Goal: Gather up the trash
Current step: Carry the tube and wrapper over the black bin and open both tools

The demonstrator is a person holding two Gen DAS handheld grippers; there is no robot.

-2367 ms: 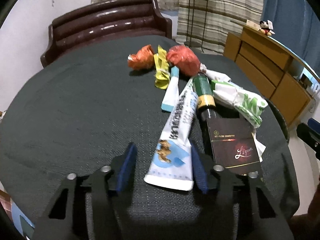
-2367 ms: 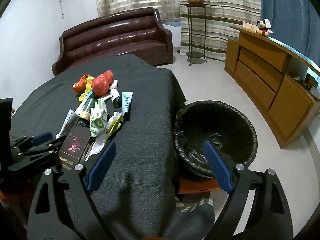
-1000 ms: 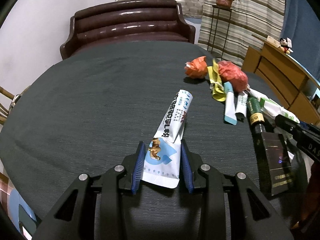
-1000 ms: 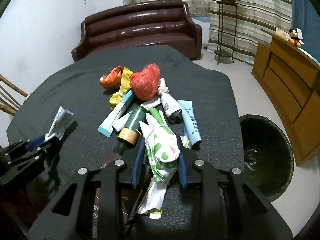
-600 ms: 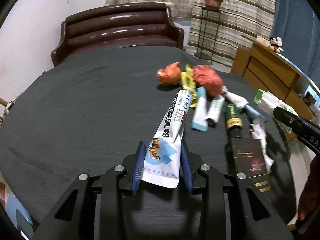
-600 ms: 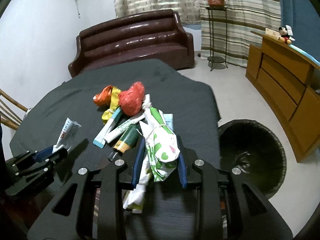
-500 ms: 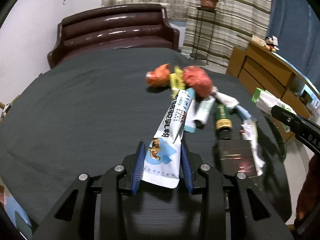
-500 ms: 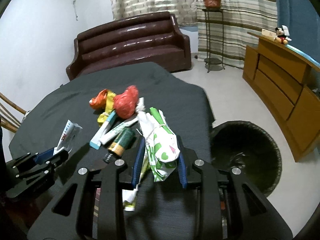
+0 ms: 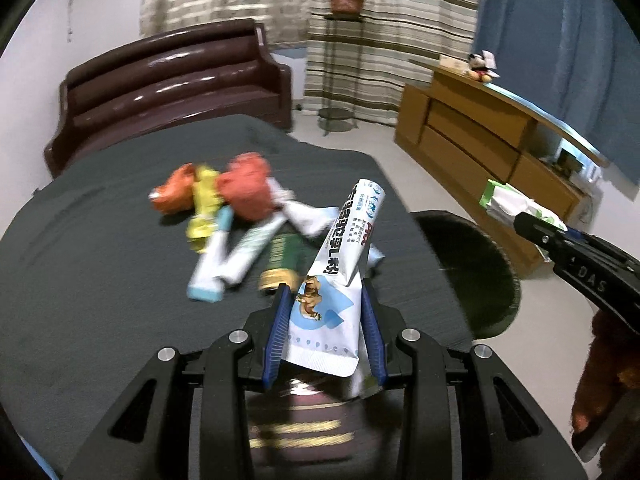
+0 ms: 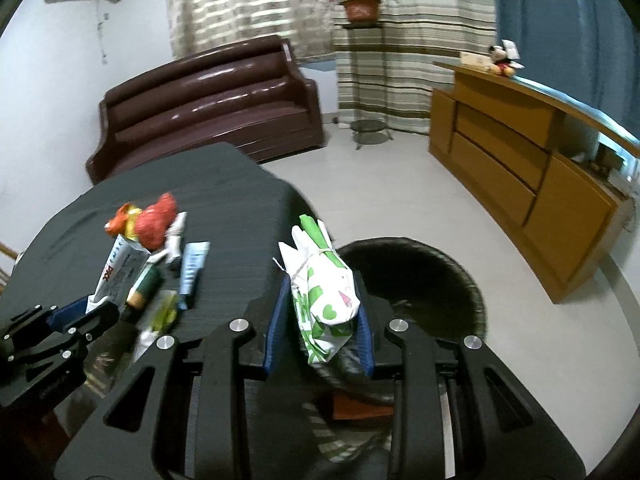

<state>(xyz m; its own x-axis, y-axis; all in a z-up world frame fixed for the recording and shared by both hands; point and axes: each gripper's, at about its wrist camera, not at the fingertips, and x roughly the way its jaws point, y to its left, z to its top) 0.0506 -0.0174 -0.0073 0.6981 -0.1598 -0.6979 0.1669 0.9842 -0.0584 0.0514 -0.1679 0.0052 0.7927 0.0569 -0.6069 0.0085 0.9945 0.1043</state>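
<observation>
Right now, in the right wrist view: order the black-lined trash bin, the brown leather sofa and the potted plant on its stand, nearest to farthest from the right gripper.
1. Black-lined trash bin: just beyond the right gripper, slightly to the right, on the floor.
2. Brown leather sofa: past the table, toward the upper left.
3. Potted plant: on its stand by the striped curtain, farthest back.

Dim indoor light, fisheye views, motion blur.
Glare streaks the sofa backrest; trash in front of it smears; black vignette and bending at the frame corners.
</observation>
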